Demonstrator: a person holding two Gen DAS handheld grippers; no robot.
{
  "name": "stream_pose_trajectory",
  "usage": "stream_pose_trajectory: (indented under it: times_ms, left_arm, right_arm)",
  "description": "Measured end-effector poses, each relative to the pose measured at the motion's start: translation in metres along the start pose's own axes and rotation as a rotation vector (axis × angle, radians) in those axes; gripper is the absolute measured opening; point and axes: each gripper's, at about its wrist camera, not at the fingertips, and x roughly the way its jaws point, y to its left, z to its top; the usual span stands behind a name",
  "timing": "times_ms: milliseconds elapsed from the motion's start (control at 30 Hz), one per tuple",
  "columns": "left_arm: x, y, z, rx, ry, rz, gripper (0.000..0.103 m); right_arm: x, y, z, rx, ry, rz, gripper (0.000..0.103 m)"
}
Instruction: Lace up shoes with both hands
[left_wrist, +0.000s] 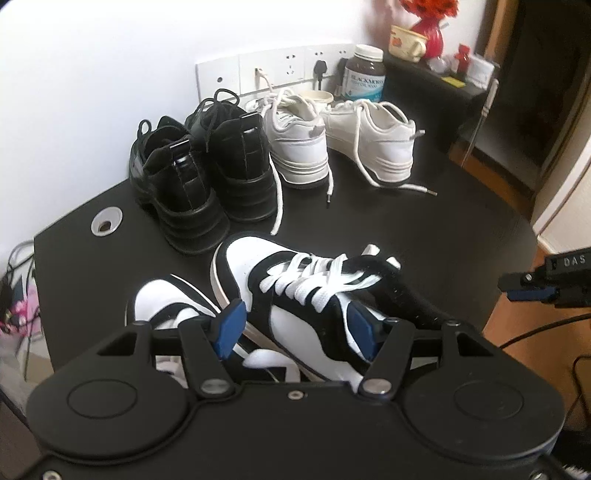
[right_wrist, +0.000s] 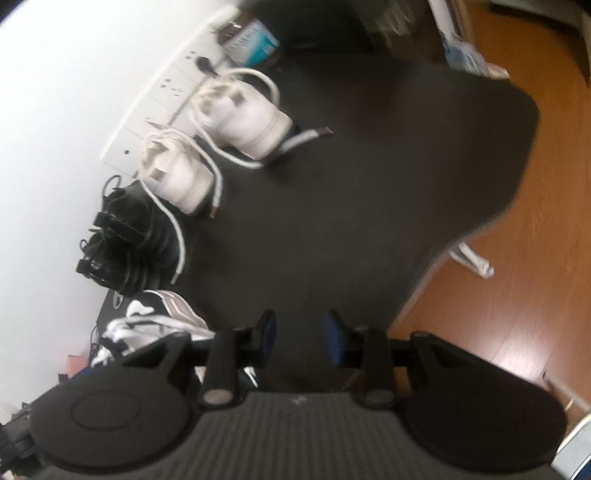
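A black-and-white sneaker (left_wrist: 295, 332) lies tilted on the black table (left_wrist: 424, 229), sole to the left, its white laces (left_wrist: 317, 280) threaded loosely across the tongue. My left gripper (left_wrist: 295, 325) straddles this shoe, one blue pad against the sole and the other against the dark collar. Its partner sneaker (left_wrist: 162, 306) rests beside it on the left. My right gripper (right_wrist: 301, 338) is open over bare tabletop with nothing between its pads; it also shows at the right edge of the left wrist view (left_wrist: 532, 288). The right wrist view is blurred, with the sneakers (right_wrist: 155, 321) low on the left.
A pair of black shoes (left_wrist: 195, 173) and a pair of white shoes (left_wrist: 332, 136) with loose laces stand at the back by the wall sockets (left_wrist: 273, 70). A supplement bottle (left_wrist: 364, 74) stands behind them. The table edge drops to wooden floor (right_wrist: 517, 295) on the right.
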Motion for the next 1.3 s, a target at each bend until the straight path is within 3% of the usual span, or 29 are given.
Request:
stream_pose_trajectory:
  times_ms: [200,500,733,800,967,1033,1100,1300]
  left_arm:
    - [-0.006,-0.003,0.001,-0.064,-0.013,0.037,0.063]
    - [-0.012,-0.018,0.013,-0.214,-0.021,0.193,0.071]
    - [-0.015,-0.042,0.017,-0.297,-0.046,0.305,0.079]
    - [-0.016,-0.052,0.017,-0.283,-0.044,0.342,0.081]
    - [-0.017,-0.068,0.020,-0.262,-0.044,0.407,0.082]
    - [-0.016,-0.072,0.020,-0.266,-0.044,0.427,0.082]
    - [-0.013,-0.075,0.021,-0.273,-0.040,0.433,0.082]
    - [0.001,-0.082,0.027,-0.279,-0.034,0.431,0.082]
  right_arm:
    - [0.021,0.044,0.016,-0.168,0.021,0.147,0.035]
    - [0.094,0.096,0.024,-0.461,0.235,0.311,0.036]
    - [0.129,0.099,0.026,-0.526,0.328,0.402,0.040]
    - [0.134,0.098,0.029,-0.511,0.335,0.418,0.044]
    - [0.150,0.085,0.038,-0.374,0.337,0.496,0.043]
    - [0.157,0.078,0.042,-0.282,0.336,0.555,0.036]
    - [0.165,0.070,0.047,-0.169,0.374,0.629,0.022]
    - [0.172,0.054,0.057,0.076,0.488,0.831,0.015]
